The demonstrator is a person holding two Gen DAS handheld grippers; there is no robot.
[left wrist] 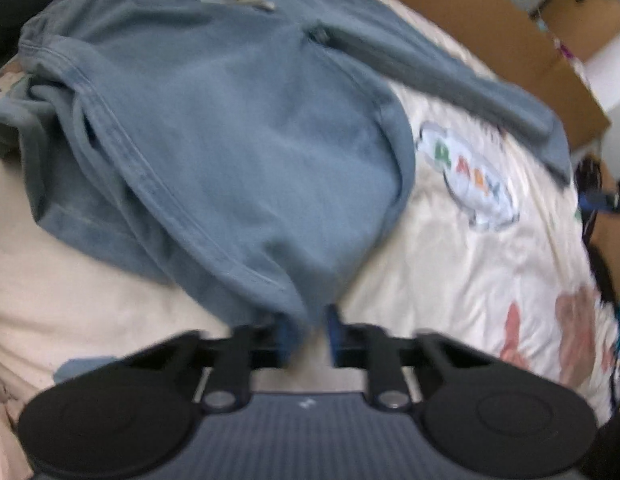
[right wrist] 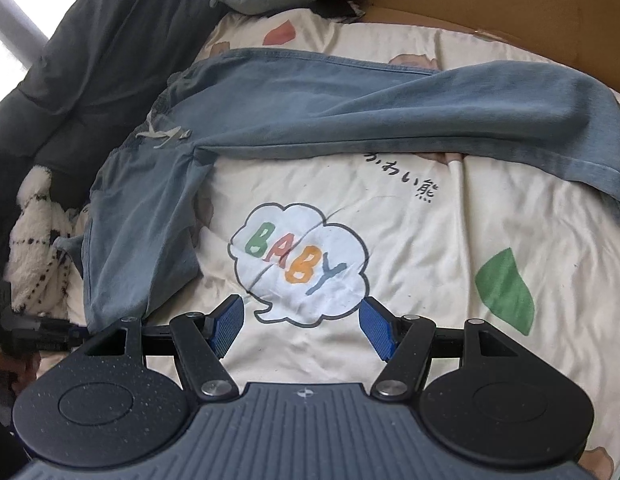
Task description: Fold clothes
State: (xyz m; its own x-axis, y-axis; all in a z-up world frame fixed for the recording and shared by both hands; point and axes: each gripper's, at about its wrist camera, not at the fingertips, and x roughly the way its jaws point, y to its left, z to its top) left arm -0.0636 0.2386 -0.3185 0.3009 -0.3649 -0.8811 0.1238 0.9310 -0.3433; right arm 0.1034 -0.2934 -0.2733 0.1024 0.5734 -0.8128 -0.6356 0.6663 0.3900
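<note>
A: What's on the far left?

B: A dark grey quilt (right wrist: 89, 60) and a fluffy white blanket (right wrist: 37, 240) beside the bed.

A: And the left hand-held gripper (left wrist: 307, 332)?

B: Its jaws are pinched on the hem of the blue sweatpants (left wrist: 229, 140), which lie spread on the cream bedsheet (left wrist: 470, 280).

A: The right hand-held gripper (right wrist: 301, 328)?

B: Wide apart and gripping nothing, over the "BABY" cloud print (right wrist: 297, 260); one trouser leg stretches off to the right.
</note>
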